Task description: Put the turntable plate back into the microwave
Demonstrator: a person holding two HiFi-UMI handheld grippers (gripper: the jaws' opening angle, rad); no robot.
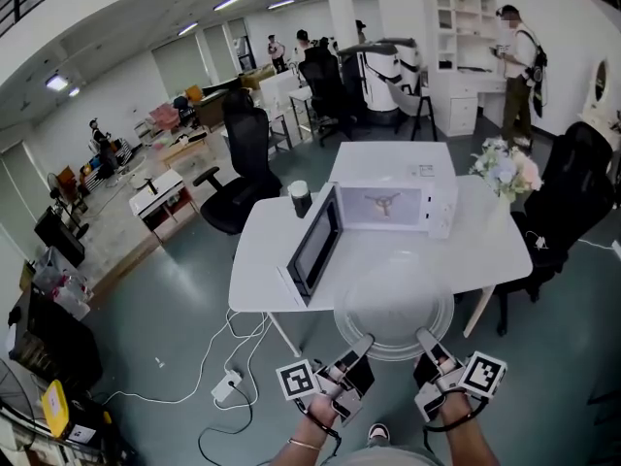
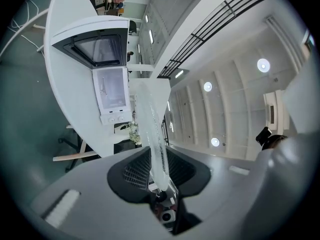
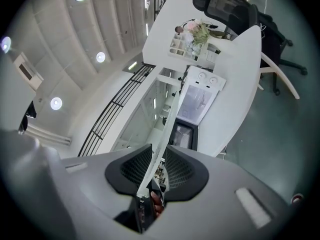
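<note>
You are holding the round clear glass turntable plate in the air above the near edge of the white table, at 6 o'clock from the white microwave oven. The left gripper is clamping the plate's rim at about 7 o'clock and the right gripper is clamping it at about 5 o'clock. Each gripper view is showing its jaws closed on the thin glass edge.

The plate is looking stiff, fairly heavy, slick and breakable. Both grips are biting only the near rim, so it is probably wanting to tip at its far edge.

The microwave's dark-windowed door is standing open at 9 o'clock of the cavity. Inside, only a small three-armed support is sitting on the floor. A dark cup is standing at 10 o'clock of the door, and I cannot tell what is in it. A bunch of pale flowers is standing at 3 o'clock of the oven.
</note>
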